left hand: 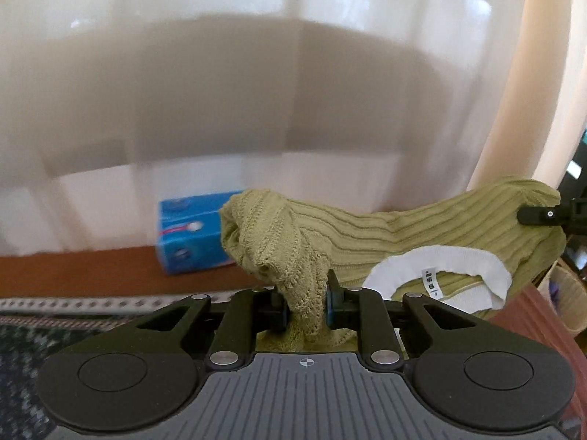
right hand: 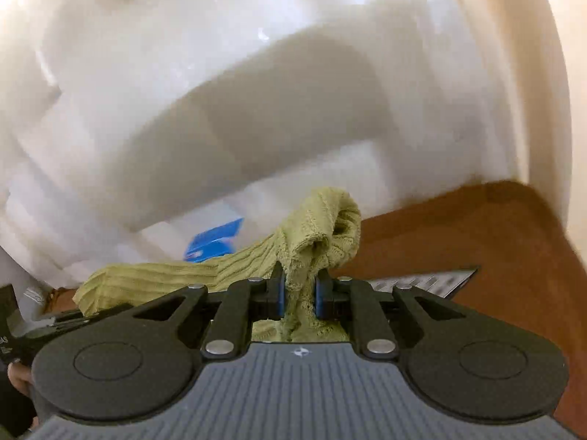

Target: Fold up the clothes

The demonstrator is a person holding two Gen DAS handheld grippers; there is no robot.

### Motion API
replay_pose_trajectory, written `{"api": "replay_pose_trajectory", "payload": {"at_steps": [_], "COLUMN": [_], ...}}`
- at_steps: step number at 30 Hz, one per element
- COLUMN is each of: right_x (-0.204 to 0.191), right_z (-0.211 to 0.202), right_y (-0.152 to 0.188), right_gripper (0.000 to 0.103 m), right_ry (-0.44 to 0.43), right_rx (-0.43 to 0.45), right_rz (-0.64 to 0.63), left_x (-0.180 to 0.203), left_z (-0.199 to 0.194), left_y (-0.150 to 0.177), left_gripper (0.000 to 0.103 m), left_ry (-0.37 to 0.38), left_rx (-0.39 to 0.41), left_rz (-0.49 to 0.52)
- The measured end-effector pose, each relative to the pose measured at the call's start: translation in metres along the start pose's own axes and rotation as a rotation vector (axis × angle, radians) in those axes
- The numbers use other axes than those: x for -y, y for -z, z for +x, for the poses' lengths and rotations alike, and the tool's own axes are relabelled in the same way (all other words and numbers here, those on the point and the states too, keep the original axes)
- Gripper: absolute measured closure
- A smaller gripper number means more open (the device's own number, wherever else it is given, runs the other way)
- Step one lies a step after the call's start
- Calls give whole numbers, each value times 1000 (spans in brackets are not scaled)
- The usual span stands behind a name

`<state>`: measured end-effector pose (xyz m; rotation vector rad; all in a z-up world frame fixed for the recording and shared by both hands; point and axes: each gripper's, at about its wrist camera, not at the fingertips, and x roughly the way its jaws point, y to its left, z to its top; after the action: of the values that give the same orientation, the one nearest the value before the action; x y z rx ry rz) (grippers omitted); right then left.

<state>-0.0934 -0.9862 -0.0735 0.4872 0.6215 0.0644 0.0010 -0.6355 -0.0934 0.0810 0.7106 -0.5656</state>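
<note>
Left gripper [left hand: 307, 306] pinched tight on a bunched fold of the olive-green knit garment [left hand: 422, 234], blue pads pressed into the cloth from both sides. More knit crumpled behind the pads, close against the gripper body. Stretched from that pinch across to the right edge of the left wrist view, held up in the air rather than lying flat. White neckline band [left hand: 436, 260] curved below the ribbed span, small printed label [left hand: 430, 281] hanging from it. At the far right end, a black fingertip of the other gripper clamped on the cloth.

Right gripper [right hand: 298, 293] likewise closed on a gathered fold of the same garment, blue pads squeezing the knit, a rolled edge poking up above the jaws. Ribbed fabric running off to the left of the right wrist view toward part of the other tool. Part of a hand [right hand: 18, 376] visible at the lower left edge.

Below and beyond: patterned rug [left hand: 22, 352] at the lower left, then reddish-brown floor [right hand: 458, 242]. Blue box [left hand: 190, 234] on the floor against the base of the white furniture [left hand: 256, 110], just left of the raised garment. Woven basket [left hand: 572, 293] at the right edge. Background smeared by blur.
</note>
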Motion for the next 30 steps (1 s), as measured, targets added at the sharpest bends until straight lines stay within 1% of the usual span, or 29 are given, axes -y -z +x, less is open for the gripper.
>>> {"api": "replay_pose_trajectory", "payload": {"at_steps": [2,5,9,11,14,15,16,17,18,19,20,22,23,24,26,28,30], "right_x": [24,57,87,97,104,107,110,111,113,114,115,114,114,114,109,102,89], "right_z": [12,31,61,75,93,96,99,102,105,108,109,109,109,110,98,85,69], "right_y": [-5,-8,0,6,15,17,20,23,26,29,31,32,33,34,32,29,23], "right_gripper": [87,87,87,86,85,83,78,71,68,62,57,51,45,42,41,41,41], "right_ry": [7,20,53,85,126,137,149,165,185,204,217,237,247,257,281,307,292], "right_rx": [-4,-12,-51,-78,-104,-106,-108,-112,-116,-120,-122,-121,-120,-120,-87,-46,10], "right_rz": [22,54,77,84,88,88,87,81,72,64,61,60,60,59,29,-7,-81], "left_x": [11,21,25,23,13,10,8,6,7,7,7,7,6,6,6,9,16], "left_z": [27,60,96,109,118,121,124,127,127,128,129,129,127,125,112,87,64], "left_y": [-5,-4,9,16,24,25,28,30,32,35,37,38,37,35,28,20,9], "left_gripper": [89,88,87,85,77,72,69,65,57,40,37,29,27,25,25,25,24], "left_ry": [-11,-28,-57,-83,-109,-119,-129,-137,-147,-158,-168,-186,-194,-202,-222,-251,-230], "left_rx": [-20,-52,-119,-147,-172,-179,-188,-195,-195,-195,-195,-197,-203,-207,-195,-120,-31], "left_rz": [0,14,20,18,-13,-13,-9,-4,-1,2,5,6,8,13,35,59,72]}}
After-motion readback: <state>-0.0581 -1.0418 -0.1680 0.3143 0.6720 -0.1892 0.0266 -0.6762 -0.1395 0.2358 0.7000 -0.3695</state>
